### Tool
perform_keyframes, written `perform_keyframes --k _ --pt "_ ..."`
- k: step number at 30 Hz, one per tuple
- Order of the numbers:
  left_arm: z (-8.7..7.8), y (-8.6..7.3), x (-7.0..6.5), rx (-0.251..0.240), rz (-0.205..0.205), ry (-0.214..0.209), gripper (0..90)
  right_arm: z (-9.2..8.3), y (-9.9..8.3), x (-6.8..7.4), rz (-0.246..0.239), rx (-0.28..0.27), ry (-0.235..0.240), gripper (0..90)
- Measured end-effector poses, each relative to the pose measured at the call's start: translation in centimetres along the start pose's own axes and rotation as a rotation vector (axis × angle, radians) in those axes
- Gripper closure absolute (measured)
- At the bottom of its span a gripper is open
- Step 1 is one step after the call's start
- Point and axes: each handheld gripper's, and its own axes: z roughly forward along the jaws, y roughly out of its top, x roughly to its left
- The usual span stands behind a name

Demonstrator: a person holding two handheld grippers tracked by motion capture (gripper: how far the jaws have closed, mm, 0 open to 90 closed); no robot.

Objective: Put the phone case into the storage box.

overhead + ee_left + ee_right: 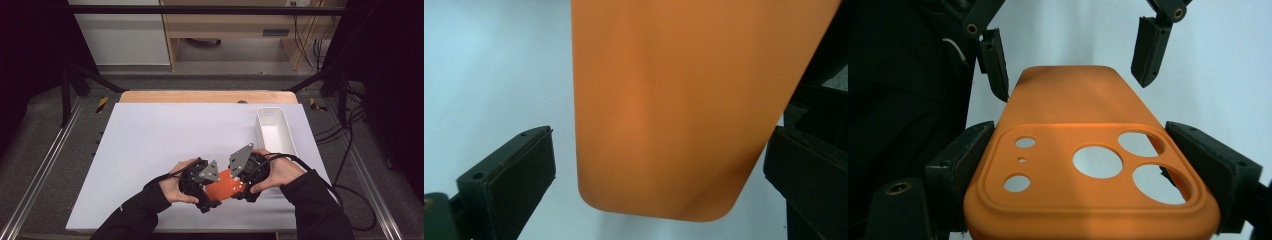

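Orange phone case [1088, 165] clamped by its camera end between the pads of right gripper [1093, 170], lifted just above white table [165, 145]. Left gripper [659, 170] spread wide around the plain end, pads clear of both edges, no grip yet. Probably mid-handover: pickup done, second hold and placing left, perhaps into white bin [287, 135] nearby. No brand or lettering readable anywhere.

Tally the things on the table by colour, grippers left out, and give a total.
Orange: 1, the phone case, held above the white table between the two grippers.
White: 1, the open bin at the table's right edge.
Total: 2
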Motion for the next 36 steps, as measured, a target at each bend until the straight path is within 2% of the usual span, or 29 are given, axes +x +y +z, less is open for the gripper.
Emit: perform_keyframes --k 5,9,15,22,29,36 --pt "0.2 0.2 -0.1 0.009 0.007 0.000 0.0 0.1 0.2 0.0 -0.001 0.003 0.006 16.1" --pt "0.4 0.5 -0.2 0.037 0.029 0.003 0.0 0.2 0.4 0.0 0.000 0.004 0.007 16.1" --pt "0.9 0.9 -0.3 0.059 0.032 -0.003 0.0 0.5 0.5 -0.1 0.005 0.015 0.013 16.1" --pt "1.4 1.3 -0.6 0.087 0.052 -0.016 2.4 0.6 0.5 -0.1 0.006 0.026 0.014 16.1" --pt "1.4 1.4 -0.6 0.108 0.081 -0.017 9.6 0.6 0.6 -0.1 0.005 0.034 0.017 16.1" --pt "1.5 1.5 -0.6 0.126 0.096 -0.022 11.0 0.8 0.7 -0.1 -0.010 0.036 0.019 16.1"
